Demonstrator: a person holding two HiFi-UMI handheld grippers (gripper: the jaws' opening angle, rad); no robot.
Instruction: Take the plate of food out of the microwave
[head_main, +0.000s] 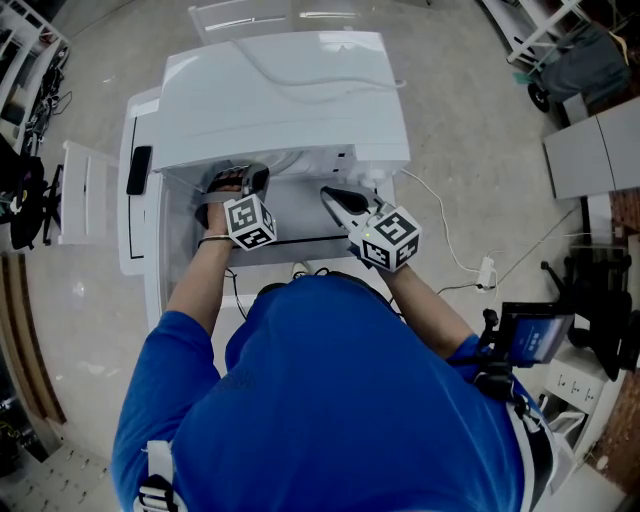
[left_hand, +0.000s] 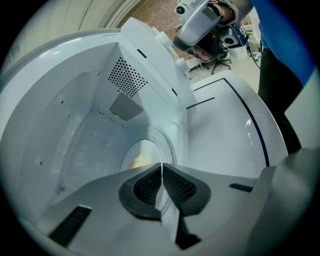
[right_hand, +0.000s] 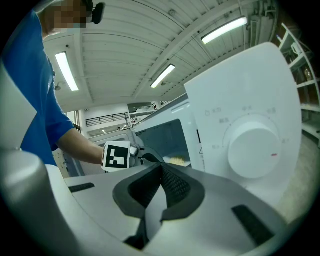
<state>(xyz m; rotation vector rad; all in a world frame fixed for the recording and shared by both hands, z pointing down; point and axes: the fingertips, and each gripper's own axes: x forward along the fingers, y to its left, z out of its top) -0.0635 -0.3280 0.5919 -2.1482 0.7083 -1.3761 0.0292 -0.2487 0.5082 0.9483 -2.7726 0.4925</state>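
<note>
The left tongs (left_hand: 161, 169) are pressed nearly together deep inside the microwave (head_main: 290, 100). Their tips meet the near rim of the plate (left_hand: 146, 149), with a thin pale sliver between the pads. It looks like the rim itself is pinched, though the plate sits mostly behind the tongs and I cannot be sure how much of it is caught. The plate lies flat on the cavity floor, yellowish food (left_hand: 139, 161) showing just past the tips. The right tongs (right_hand: 161, 169) are closed on nothing, outside the cavity and level with the dial (right_hand: 252, 150), well apart from the plate. The main risk is a one-sided hold on a thin edge: as the plate is drawn out, its far side may sag, pivot in the pads and spill food, or slip free altogether. The near edge could also snag on the cavity's front lip if pulled too low, and nothing supports the other side.
</note>
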